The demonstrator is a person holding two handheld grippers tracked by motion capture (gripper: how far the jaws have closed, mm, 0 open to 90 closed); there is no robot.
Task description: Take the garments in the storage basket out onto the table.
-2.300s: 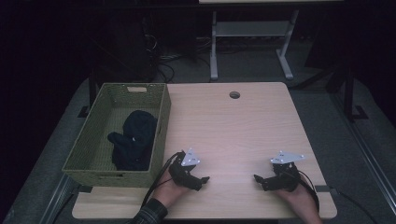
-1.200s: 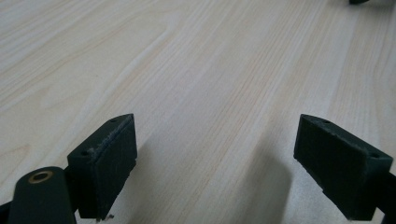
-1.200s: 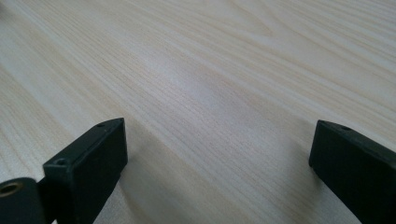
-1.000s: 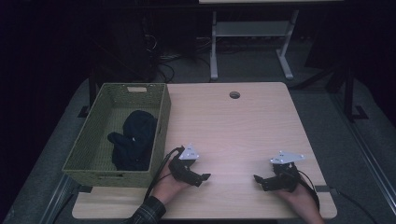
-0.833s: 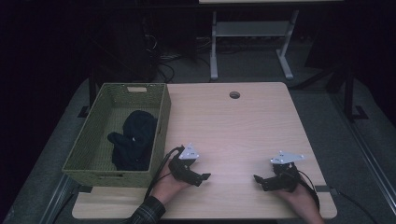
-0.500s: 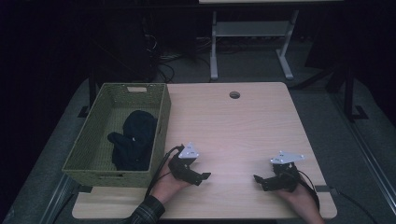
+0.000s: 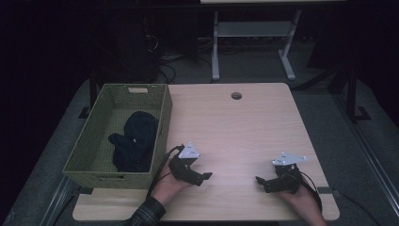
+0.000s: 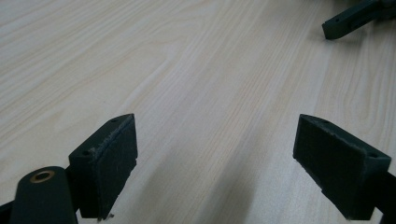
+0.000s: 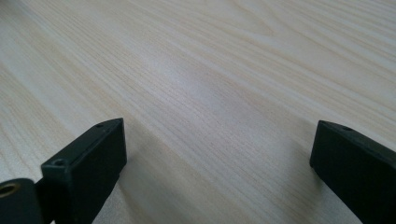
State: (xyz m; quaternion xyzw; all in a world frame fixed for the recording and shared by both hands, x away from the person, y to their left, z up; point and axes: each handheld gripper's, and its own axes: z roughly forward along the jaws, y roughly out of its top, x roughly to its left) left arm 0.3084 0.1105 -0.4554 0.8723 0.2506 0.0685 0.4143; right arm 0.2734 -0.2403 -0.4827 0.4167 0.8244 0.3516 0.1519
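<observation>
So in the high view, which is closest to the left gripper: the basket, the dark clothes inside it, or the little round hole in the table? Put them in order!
Starting from the left gripper:
1. The green woven basket, right beside it on its left.
2. The dark clothes, inside the basket, a bit further left.
3. The round hole, way up near the table's far edge.

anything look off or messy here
Nothing stands out. The dark garment lies bunched inside the green woven basket, which sits square at the table's left edge. The left gripper and the right gripper rest open on bare wood, holding nothing.
</observation>
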